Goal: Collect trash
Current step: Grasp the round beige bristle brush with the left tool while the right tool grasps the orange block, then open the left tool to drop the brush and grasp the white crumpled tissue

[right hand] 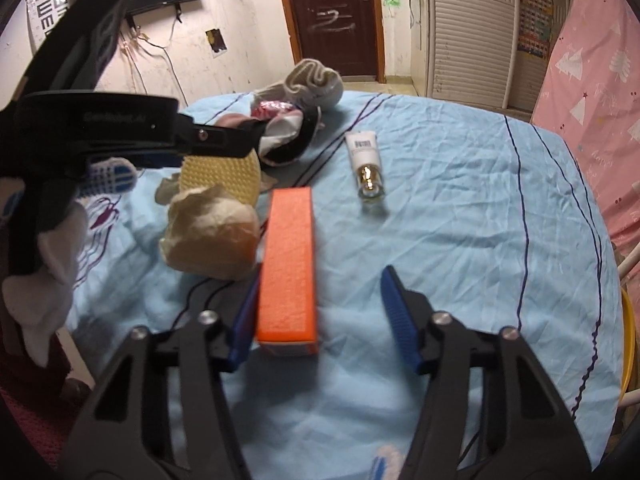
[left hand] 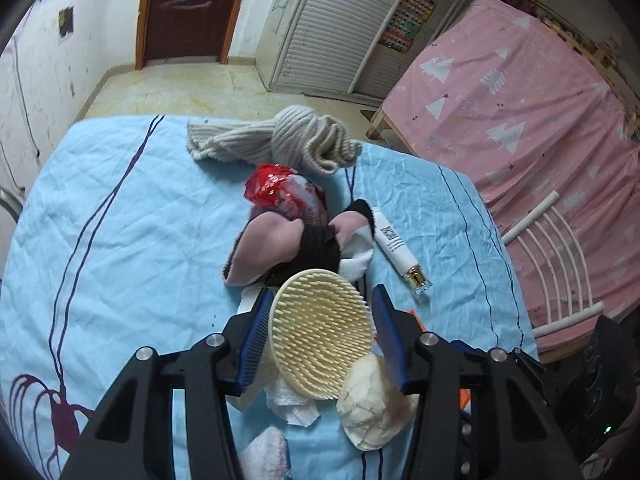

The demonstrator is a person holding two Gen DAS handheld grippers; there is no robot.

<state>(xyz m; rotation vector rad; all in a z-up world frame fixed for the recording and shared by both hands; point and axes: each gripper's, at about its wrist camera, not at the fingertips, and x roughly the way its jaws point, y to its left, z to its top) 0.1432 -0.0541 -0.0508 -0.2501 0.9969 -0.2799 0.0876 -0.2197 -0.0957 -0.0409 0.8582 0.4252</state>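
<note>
Two claws stand spread: left gripper straddles the bristle brush; advise dropping behind it onto the crumpled tissue. Right gripper holds nothing, orange box against its left finger.

Both feeds look dim and warm to me, lit from overhead indoors. My right view is soft: the orange box smears with blur. Glare flares on the red wrapper. Fisheye bends the tabletop edges, and black vignette fills every corner.
</note>
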